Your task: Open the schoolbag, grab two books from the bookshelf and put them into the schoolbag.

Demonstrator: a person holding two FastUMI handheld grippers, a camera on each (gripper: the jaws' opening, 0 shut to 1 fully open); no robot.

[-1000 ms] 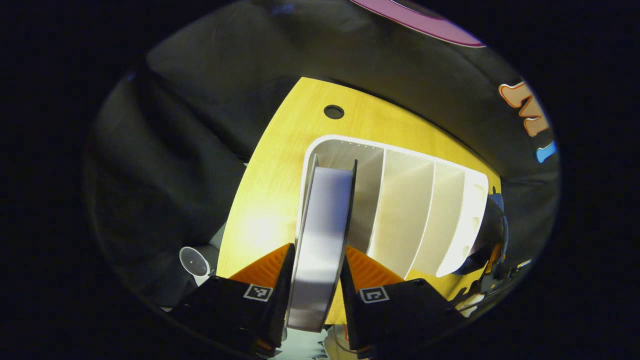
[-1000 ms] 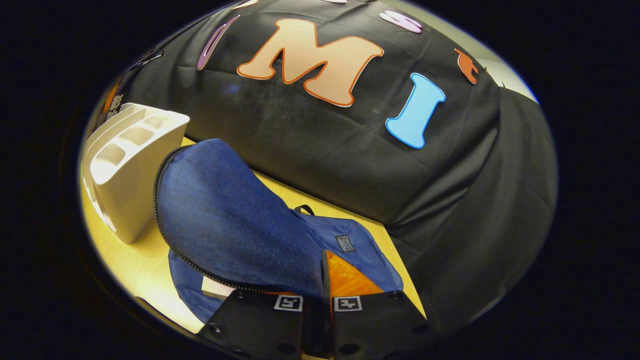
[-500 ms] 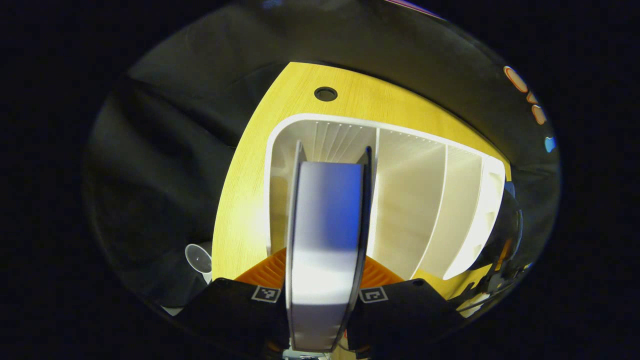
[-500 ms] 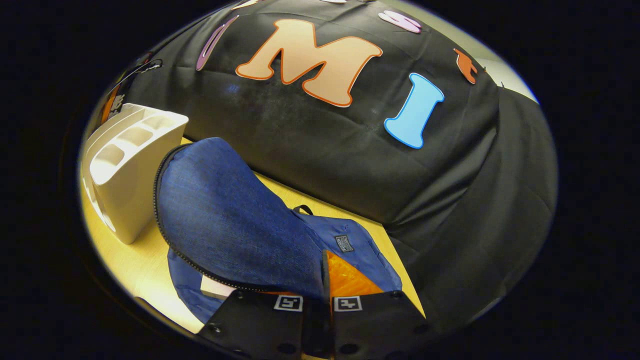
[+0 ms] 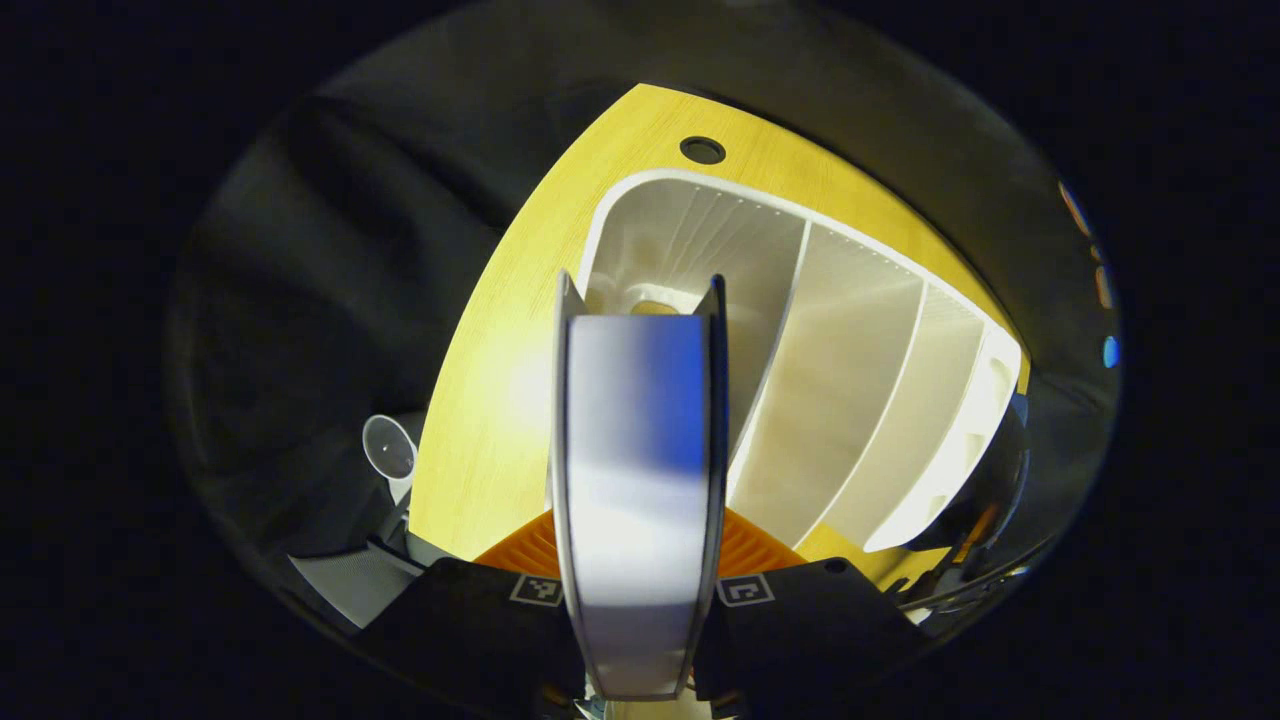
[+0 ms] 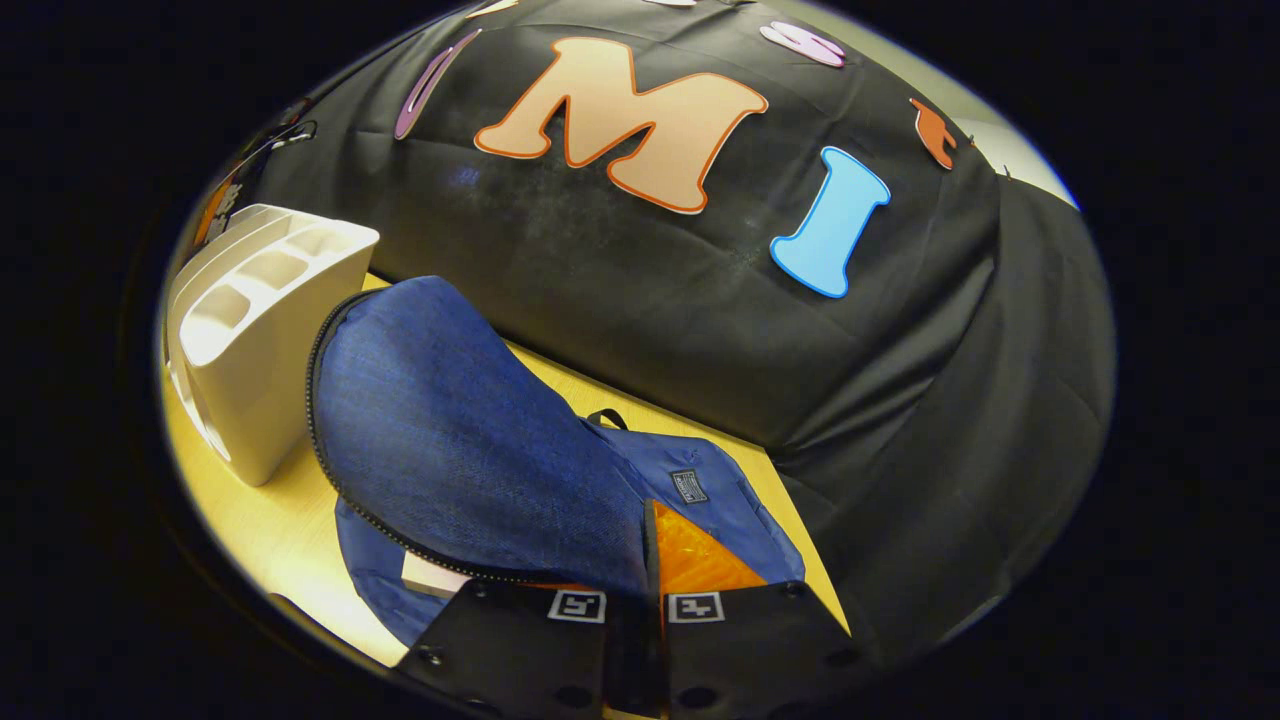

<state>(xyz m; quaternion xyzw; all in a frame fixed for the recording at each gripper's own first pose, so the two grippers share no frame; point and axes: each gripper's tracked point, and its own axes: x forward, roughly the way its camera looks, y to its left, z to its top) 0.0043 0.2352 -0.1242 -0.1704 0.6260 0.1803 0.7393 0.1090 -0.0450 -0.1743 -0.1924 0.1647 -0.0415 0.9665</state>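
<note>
Book [image 5: 640, 480] upright – schoolbag [image 6: 470, 460] unzipped.

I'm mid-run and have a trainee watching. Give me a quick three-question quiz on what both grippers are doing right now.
1. True or false: the left gripper is shut on a book above the white bookshelf.
2. What does the right gripper hold? A) the schoolbag's flap B) a book C) the bookshelf
3. Fill in: under the raised flap, the pale corner showing inside the blue schoolbag looks like a ____.

Key: 1 true. 2 A. 3 book, probably the first one, though only a corner shows.
</note>
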